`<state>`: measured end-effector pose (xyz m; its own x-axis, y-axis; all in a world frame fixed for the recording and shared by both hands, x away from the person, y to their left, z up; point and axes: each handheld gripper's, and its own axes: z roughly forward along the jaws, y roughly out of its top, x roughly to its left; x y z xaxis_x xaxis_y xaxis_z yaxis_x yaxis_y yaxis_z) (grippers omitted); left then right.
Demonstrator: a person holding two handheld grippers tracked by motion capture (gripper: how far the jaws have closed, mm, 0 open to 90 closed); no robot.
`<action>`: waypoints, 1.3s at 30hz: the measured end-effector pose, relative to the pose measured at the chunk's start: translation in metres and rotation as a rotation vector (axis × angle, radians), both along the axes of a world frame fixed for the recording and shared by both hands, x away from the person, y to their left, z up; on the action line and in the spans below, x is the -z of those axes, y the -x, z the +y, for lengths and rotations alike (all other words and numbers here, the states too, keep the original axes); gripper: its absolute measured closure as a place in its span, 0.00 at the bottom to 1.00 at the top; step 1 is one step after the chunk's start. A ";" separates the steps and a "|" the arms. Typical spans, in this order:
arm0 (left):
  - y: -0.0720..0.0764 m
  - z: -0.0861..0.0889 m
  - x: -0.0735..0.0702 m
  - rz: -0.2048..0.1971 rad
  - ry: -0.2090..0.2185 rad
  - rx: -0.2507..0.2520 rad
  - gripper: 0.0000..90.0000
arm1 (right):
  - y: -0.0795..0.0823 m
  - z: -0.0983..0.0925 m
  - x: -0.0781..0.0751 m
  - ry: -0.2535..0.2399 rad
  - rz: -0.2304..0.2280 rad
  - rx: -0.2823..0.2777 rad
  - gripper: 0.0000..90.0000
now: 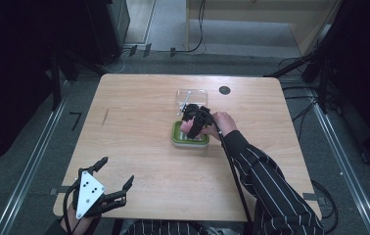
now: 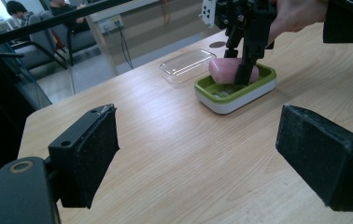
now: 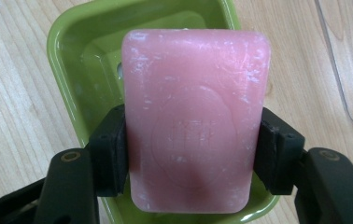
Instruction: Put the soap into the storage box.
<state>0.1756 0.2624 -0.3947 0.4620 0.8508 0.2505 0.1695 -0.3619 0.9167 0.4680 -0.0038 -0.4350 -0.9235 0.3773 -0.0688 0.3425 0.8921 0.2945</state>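
My right gripper [image 3: 191, 154] is clamped on the pink soap [image 3: 193, 116] over the green dish [image 1: 190, 138], at twelve o'clock from my idle, spread left gripper [image 1: 115, 180]. I'd lower level, centred, then release gently.

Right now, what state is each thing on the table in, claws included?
Pink soap bar: clamped by its long sides, over the dish; whether it rests on it, I can't tell.
Green soap dish: uncovered, upright on the table.
Clear lid: off, lying on the table beyond the dish.
Right claw: shut on the soap bar.
Left claw: open, nothing between its jaws, near the table's front edge.
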 end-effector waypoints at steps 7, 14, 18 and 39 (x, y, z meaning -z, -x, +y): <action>0.000 0.000 0.000 0.000 -0.002 0.001 0.15 | 0.001 0.001 0.004 0.011 0.004 -0.009 0.43; 0.000 0.000 0.000 0.000 -0.003 0.002 0.15 | 0.001 0.002 0.006 0.009 0.004 -0.017 0.43; 0.000 0.000 0.000 0.000 -0.001 0.000 0.15 | 0.001 0.003 0.006 0.005 0.006 -0.023 0.42; -0.001 -0.002 0.000 -0.001 -0.002 0.004 0.15 | 0.006 0.001 -0.007 -0.001 -0.006 -0.012 0.36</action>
<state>0.1765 0.2607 -0.3945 0.4651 0.8485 0.2525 0.1675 -0.3644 0.9161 0.4615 -0.0025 -0.4280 -0.9275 0.3666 -0.0737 0.3305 0.8958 0.2972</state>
